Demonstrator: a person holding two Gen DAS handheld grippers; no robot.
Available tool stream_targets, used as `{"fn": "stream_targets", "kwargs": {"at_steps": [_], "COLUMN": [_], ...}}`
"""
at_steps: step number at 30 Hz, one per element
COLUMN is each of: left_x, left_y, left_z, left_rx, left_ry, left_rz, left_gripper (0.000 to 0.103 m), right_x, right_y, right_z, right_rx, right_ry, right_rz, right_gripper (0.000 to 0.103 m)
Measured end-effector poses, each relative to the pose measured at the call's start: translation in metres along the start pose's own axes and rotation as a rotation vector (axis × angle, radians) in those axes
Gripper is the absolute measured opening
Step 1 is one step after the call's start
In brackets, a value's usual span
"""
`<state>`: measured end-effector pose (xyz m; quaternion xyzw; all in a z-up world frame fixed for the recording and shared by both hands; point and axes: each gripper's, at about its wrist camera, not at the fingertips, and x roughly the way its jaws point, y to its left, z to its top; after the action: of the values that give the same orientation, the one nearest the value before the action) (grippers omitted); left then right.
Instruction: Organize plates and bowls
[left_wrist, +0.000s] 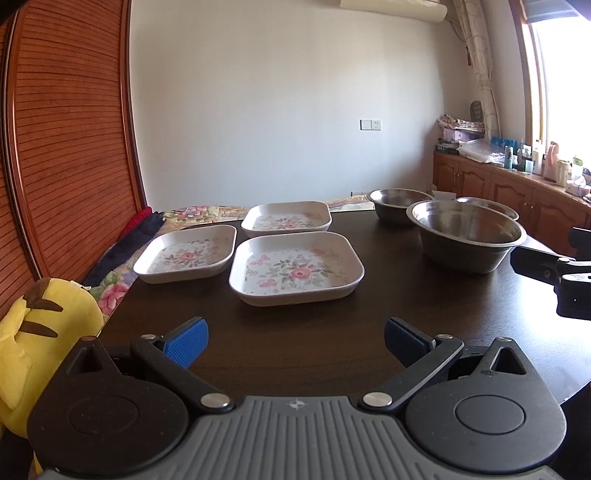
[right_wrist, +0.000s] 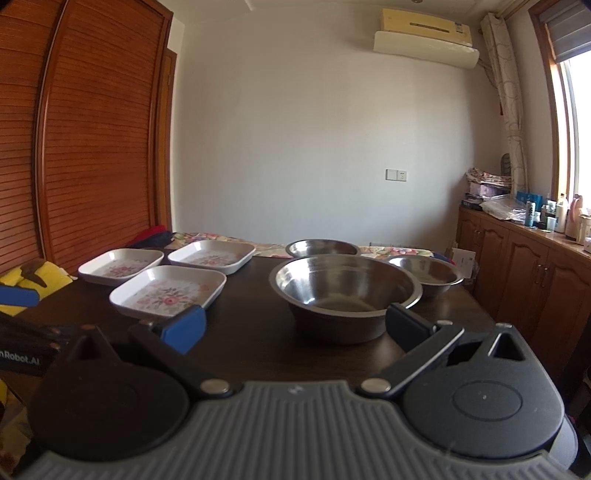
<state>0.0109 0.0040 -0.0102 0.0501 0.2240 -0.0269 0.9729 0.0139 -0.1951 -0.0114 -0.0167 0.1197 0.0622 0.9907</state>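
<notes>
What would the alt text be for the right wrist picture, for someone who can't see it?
An open two-finger gripper with blue pads points across a dark table at a large steel bowl, with two smaller steel bowls behind it. Three square floral plates lie apart to the left.

Legible text, one item: white lettering "nRobot.AI", its start cut off by the frame edge, on the black body of the left gripper (right_wrist: 18, 295) in the right wrist view. Other labels too small to read.
</notes>
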Motion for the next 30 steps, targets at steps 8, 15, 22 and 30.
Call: {"fn": "stream_targets", "kwargs": {"at_steps": [8,15,22,30], "left_x": [0.019,0.041,0.070,0.097], "left_y": [0.017,0.038,0.060,0.074], "left_z": [0.011,0.027,0.039,0.043], "left_rx": [0.022,0.048,0.061,0.082], "left_ry": [0.002,-0.003,0.040,0.062], "left_rz": [0.036,0.069,0.062,0.085], "left_gripper": [0.103,0.103,0.103,0.103], "right_x": [0.024,0.047,0.071,0.097], "right_y": [0.014,0.030,0.045,0.066], "right_z": [0.012,0.027,0.038,0.040], "right_rx": [-0.017,-0.076,-0.100,-0.144], "right_ry": [0.019,0.021,0.041,0.092], "right_rz": [0.104,0.176,0.233,0.292], "right_gripper": [0.103,0.103,0.103,0.089]}}
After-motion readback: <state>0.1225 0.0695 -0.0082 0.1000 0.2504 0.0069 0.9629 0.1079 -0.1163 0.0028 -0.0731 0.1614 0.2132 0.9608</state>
